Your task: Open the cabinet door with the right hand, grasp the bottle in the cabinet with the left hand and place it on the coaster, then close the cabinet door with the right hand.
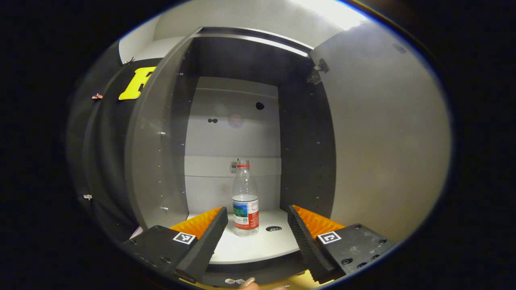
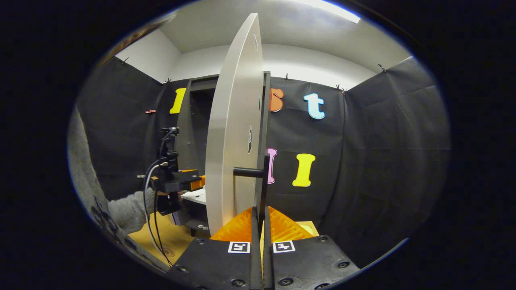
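A clear plastic bottle [image 1: 245,201] with a red cap ring and a coloured label stands upright on the white shelf [image 1: 258,247] inside the open cabinet. My left gripper [image 1: 256,210] is open in front of the shelf. The bottle shows between its fingers but farther in, untouched. The grey cabinet door [image 1: 383,141] is swung wide to the right. In the right gripper view the door [image 2: 231,133] is seen edge-on, and my right gripper [image 2: 260,215] is shut on the lower end of its black handle [image 2: 264,177]. The left gripper [image 2: 175,181] shows there, at the cabinet's mouth.
The cabinet's dark side walls [image 1: 306,153] flank the bottle closely. A hole [image 1: 273,228] lies in the shelf right of the bottle. A grey sleeve [image 2: 125,209] reaches in over the tan tabletop [image 2: 161,237], with cables hanging from the left gripper.
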The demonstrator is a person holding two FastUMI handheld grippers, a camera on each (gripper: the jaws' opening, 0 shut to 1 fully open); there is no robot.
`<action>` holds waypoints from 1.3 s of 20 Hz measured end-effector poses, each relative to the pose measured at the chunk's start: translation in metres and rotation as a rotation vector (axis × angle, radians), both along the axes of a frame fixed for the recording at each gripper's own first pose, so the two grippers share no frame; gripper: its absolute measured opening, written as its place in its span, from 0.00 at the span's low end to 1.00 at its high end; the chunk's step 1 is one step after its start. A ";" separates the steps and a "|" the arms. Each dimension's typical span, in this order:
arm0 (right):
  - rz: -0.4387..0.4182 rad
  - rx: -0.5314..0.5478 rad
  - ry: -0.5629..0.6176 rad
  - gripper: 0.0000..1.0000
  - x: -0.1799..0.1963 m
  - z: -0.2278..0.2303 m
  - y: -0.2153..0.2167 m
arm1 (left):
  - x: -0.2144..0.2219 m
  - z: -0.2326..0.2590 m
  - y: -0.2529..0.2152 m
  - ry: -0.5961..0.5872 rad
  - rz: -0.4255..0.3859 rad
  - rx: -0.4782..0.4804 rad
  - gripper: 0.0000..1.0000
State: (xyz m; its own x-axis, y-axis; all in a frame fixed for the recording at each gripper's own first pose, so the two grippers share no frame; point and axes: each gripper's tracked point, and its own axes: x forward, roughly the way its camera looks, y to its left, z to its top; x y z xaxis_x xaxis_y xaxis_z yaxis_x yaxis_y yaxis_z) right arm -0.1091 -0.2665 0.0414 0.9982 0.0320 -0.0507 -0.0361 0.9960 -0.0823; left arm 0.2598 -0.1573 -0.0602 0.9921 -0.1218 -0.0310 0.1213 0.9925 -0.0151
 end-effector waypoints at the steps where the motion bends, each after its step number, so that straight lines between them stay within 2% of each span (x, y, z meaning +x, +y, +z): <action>1: 0.020 0.001 0.004 0.07 0.001 0.000 0.001 | 0.013 0.000 0.001 -0.004 0.018 0.000 0.92; 3: 0.045 0.025 0.016 0.09 0.001 -0.002 -0.002 | 0.034 0.000 0.003 -0.017 0.049 0.006 0.95; 7: 0.086 0.090 0.036 0.09 0.002 -0.001 0.003 | 0.078 -0.011 0.005 -0.002 0.063 0.037 0.94; 11: 0.009 0.024 0.096 0.08 -0.017 -0.016 -0.003 | 0.108 -0.031 0.015 0.031 0.090 0.015 0.94; 13: -0.003 0.054 0.107 0.08 -0.024 -0.014 -0.003 | 0.119 -0.043 0.012 0.069 0.082 -0.011 0.94; 16: -0.019 0.137 0.090 0.07 -0.032 -0.005 -0.009 | 0.132 -0.054 0.014 0.092 0.079 0.008 0.95; 19: -0.157 0.116 0.074 0.05 -0.035 -0.006 -0.052 | 0.141 -0.053 0.009 0.072 0.071 -0.002 0.93; 22: -0.240 0.084 0.074 0.06 -0.035 -0.011 -0.077 | 0.150 -0.047 0.010 0.046 0.088 -0.012 0.94; 23: -0.262 0.075 0.071 0.06 -0.035 -0.011 -0.083 | 0.151 -0.047 0.010 0.048 0.088 -0.001 0.86; 25: -0.325 0.046 0.046 0.05 -0.030 -0.007 -0.102 | 0.145 -0.046 0.005 0.055 0.068 0.011 0.79; 26: -0.349 0.029 0.029 0.17 -0.030 -0.003 -0.109 | 0.140 -0.043 0.003 0.053 0.056 0.012 0.79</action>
State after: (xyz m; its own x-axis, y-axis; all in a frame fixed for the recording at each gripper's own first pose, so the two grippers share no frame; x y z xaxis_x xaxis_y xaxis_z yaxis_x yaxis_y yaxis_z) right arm -0.1396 -0.3750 0.0384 0.9475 -0.3087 -0.0831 0.3047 0.9507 -0.0573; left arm 0.3999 -0.1543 -0.1034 0.9942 -0.0656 -0.0848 0.0652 0.9978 -0.0077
